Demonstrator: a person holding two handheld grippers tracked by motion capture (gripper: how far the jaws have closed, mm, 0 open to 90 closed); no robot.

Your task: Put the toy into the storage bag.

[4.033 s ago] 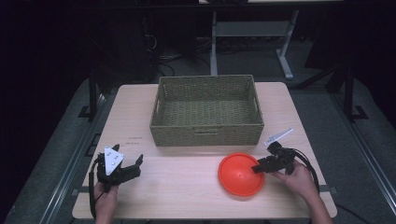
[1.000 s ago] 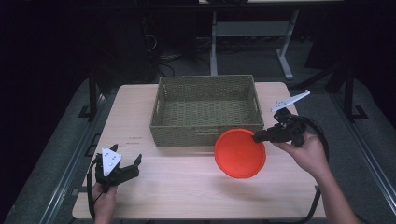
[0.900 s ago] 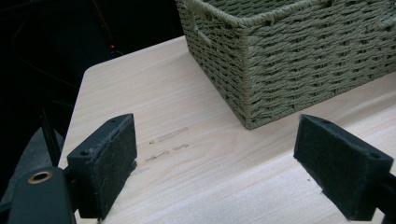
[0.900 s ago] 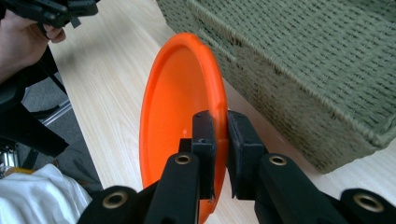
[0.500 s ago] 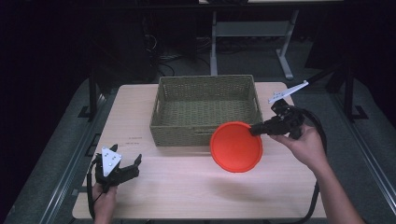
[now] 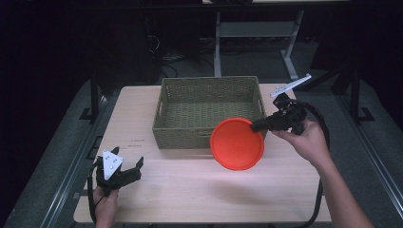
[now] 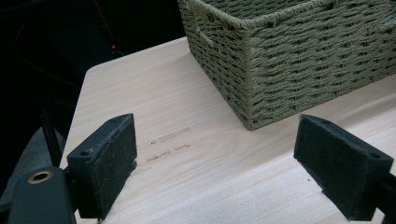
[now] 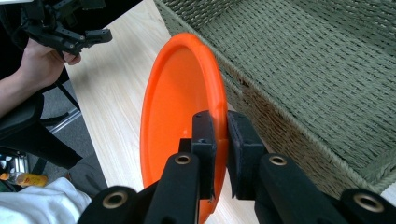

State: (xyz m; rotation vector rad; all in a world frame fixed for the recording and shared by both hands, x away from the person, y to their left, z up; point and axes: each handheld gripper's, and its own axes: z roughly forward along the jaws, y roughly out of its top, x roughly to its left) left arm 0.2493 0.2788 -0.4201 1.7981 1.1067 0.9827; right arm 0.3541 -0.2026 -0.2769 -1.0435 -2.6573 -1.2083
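Note:
An orange plate point(image 6: 236, 144) hangs tilted in the air over the front right corner of the green woven basket point(image 6: 209, 110). My right gripper point(image 6: 256, 126) is shut on the plate's rim; in the right gripper view its pads point(image 8: 219, 135) pinch the plate point(image 8: 180, 102) beside the basket's wall point(image 8: 280, 116). My left gripper point(image 6: 124, 172) rests at the table's front left, open and holding nothing. In the left gripper view its pads point(image 7: 107, 158) stand wide apart, with the basket point(image 7: 289, 60) ahead to the right.
The basket's inside holds nothing. The wooden table point(image 6: 199, 190) has bare room in front of the basket. A white desk frame point(image 6: 252, 33) and cables stand behind the table in the dark. The other hand with its gripper point(image 8: 65, 30) shows far off in the right gripper view.
My right gripper has lifted the orange plate off the table and carried it back and left, up to the basket's front right corner, tilting it on edge. The left gripper has stayed put.

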